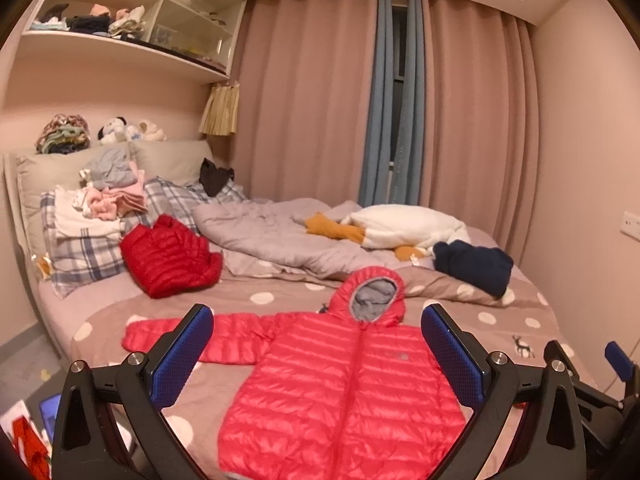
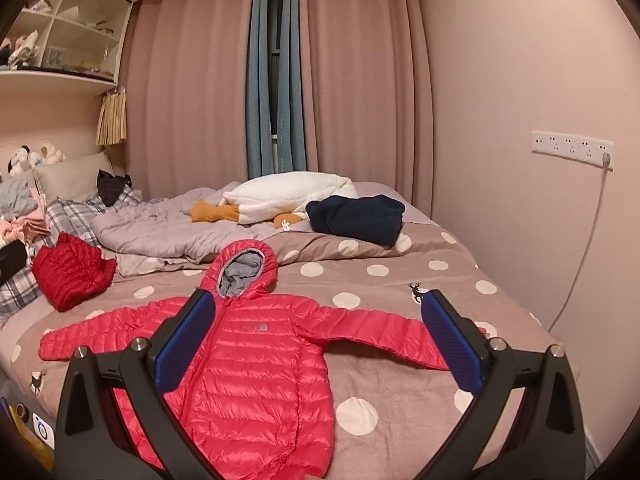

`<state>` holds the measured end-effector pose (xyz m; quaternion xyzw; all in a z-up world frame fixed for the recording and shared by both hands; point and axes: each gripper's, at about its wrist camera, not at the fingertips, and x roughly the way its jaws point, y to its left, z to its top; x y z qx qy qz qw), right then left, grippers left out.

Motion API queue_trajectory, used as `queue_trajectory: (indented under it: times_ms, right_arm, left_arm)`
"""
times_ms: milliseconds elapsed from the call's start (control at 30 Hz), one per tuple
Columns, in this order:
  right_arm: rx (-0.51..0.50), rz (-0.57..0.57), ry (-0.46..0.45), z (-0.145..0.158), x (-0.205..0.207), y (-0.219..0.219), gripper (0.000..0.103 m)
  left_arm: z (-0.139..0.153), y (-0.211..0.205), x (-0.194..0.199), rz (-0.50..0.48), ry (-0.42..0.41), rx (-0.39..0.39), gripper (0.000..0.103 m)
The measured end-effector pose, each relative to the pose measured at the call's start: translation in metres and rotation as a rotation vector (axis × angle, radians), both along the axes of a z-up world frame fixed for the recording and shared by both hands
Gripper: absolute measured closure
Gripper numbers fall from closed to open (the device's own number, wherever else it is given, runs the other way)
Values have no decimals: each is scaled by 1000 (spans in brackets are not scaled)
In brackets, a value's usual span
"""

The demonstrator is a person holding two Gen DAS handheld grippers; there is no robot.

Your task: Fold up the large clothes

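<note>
Here's the red jacket [image 1: 352, 392], laid flat on its back on the bed [image 1: 500, 320], zip up the middle, hood [image 1: 372, 292] pointing toward the curtains [image 1: 320, 92]. Both sleeves are spread out to the sides; in the right wrist view the far sleeve [image 2: 380, 332] runs out toward the wall.

Left claw [image 1: 316, 356] hangs above the jacket's chest, spread wide, nothing between its blue pads [image 1: 184, 356]. Right claw [image 2: 316, 344] is wide apart too and empty, above the jacket's right side, with that sleeve running between its fingers. At the right edge of the left wrist view, part of the right claw shows just beside the left one.

Further up the bed, a second red jacket [image 1: 170, 258] sits bunched up against the checked pillow [image 1: 84, 256]. A grey quilt [image 1: 272, 236] lies rumpled behind the hood, a white plush toy [image 1: 404, 224] on top of it, and a folded navy garment [image 1: 474, 266] just beside the toy.
</note>
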<state>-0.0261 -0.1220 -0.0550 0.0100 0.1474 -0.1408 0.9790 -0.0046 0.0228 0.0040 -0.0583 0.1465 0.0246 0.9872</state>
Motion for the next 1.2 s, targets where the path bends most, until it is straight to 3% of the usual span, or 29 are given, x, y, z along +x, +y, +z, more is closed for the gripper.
queue_trajectory:
  times_ms: [1200]
  right_arm:
    - [-18,10,2,6,-9,6,0]
  left_arm:
    - [6,4,-13,0,-16,-3,0]
